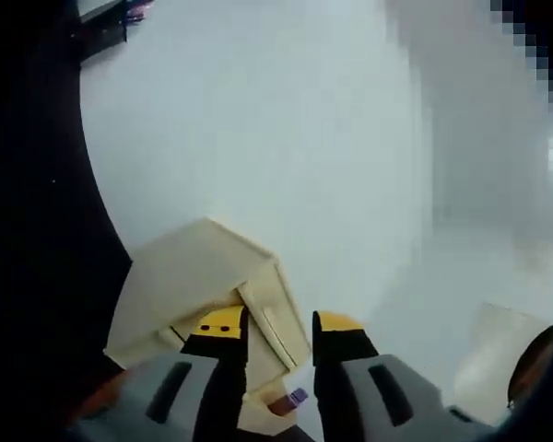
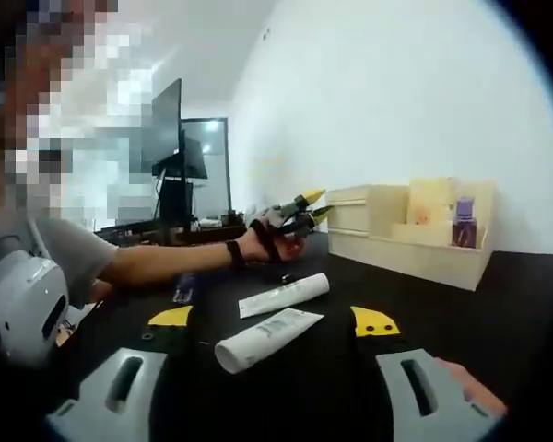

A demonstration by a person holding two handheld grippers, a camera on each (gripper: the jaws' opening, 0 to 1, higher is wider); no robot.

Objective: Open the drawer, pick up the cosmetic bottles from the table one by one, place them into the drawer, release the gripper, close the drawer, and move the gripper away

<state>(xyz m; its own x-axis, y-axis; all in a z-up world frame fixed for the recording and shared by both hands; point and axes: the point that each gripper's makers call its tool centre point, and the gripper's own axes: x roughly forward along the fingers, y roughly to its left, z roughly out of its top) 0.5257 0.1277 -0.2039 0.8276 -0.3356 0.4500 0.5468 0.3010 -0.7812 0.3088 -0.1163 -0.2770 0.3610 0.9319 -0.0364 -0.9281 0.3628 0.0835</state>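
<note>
On the black table in the right gripper view, two white tubes lie side by side, just in front of the right gripper. Its two yellow-tipped jaws are spread wide with nothing between them, and the near tube lies in the gap ahead of them. There is bare table all around the tubes, so there is room on each side. Farther back, a wooden box with drawers stands near the white wall. A purple bottle stands upright in the box's open part at its right end. A person's hand holds the left gripper up near the left edge of the box, by the drawers. In the left gripper view, the left gripper points at the box from close by, with the wall behind it. Its jaws are apart and hold nothing. One jaw is in front of the box's corner edge. I cannot tell if a drawer is pulled out. A small purple thing shows low between the jaws.
</note>
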